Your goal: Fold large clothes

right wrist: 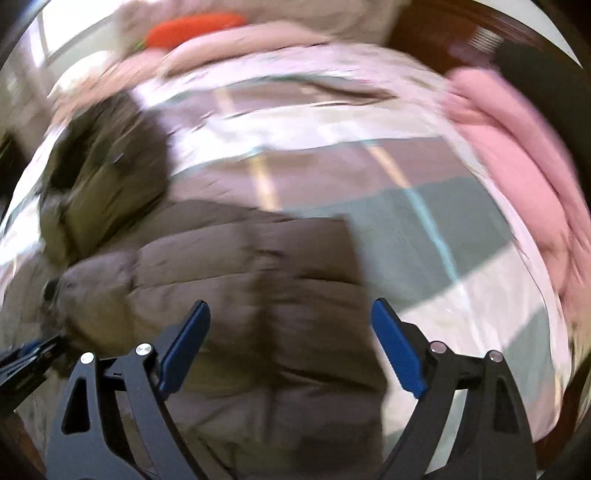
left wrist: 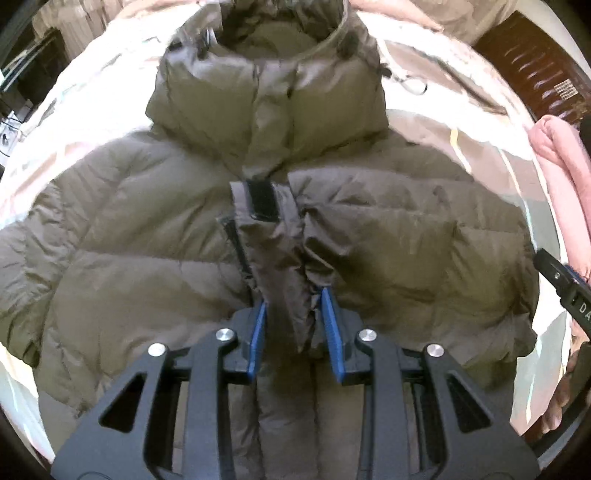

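Jacket [left wrist: 155, 236]: olive-brown quilted puffer, spread front-up on the bed, hood [left wrist: 273, 70] at the far end, sleeves out to both sides.
Front placket [left wrist: 280, 258]: bunched into a raised ridge down the jacket's middle, black fastening patch [left wrist: 263, 199] near the collar.
Left hand-held gripper [left wrist: 291, 306]: angled steeply down, blue pads [left wrist: 330, 314] pinching the ridge of placket fabric from either side.
Right hand-held gripper [right wrist: 290, 314]: spread wide, nothing between the fingers, hovering over the jacket's side near its edge; view smeared by blur.
Bed cover [right wrist: 424, 229]: pale with grey, brown and white blocks, under the jacket.
Pink fabric [right wrist: 517, 147]: piled at the bed's right edge, apart from the jacket.
Orange object [right wrist: 192, 27]: far end of bed, too blurred to identify.
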The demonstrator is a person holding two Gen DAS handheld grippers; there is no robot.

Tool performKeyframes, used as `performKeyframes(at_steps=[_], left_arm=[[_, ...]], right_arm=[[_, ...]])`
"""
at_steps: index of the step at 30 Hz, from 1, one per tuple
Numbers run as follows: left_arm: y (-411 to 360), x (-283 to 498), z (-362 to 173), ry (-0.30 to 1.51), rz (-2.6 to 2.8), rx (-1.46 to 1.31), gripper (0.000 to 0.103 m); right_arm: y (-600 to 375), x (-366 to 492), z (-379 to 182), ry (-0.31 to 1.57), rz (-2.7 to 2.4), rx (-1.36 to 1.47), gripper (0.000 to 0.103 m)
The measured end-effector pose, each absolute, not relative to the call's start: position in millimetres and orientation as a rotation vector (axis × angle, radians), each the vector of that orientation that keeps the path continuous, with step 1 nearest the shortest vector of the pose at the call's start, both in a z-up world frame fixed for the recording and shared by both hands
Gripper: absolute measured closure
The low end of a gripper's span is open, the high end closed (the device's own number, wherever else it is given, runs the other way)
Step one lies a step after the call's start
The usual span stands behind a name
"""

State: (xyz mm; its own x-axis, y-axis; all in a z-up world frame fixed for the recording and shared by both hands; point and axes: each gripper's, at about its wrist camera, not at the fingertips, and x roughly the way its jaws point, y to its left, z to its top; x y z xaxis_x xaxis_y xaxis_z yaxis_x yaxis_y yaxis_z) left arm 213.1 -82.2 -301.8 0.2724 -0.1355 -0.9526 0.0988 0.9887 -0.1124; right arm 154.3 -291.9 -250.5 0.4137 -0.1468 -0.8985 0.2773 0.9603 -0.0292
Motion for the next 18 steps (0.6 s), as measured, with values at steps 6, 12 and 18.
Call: performKeyframes(at_steps=[6,12,18], left_arm=[[-85,221,-332,1.345,-0.118,-0.016,0.070],[-84,217,-303,1.315,-0.156,-0.053,0.070],[-106,212,-324,1.392,-0.136,0.050,0.066]], right_arm=[[-301,168,-310,1.281,-0.271,0.252,0.024],[-291,156,-264,1.248,-0.191,0.316,0.024],[-266,141,-310,1.488,-0.161,0.316,0.023]])
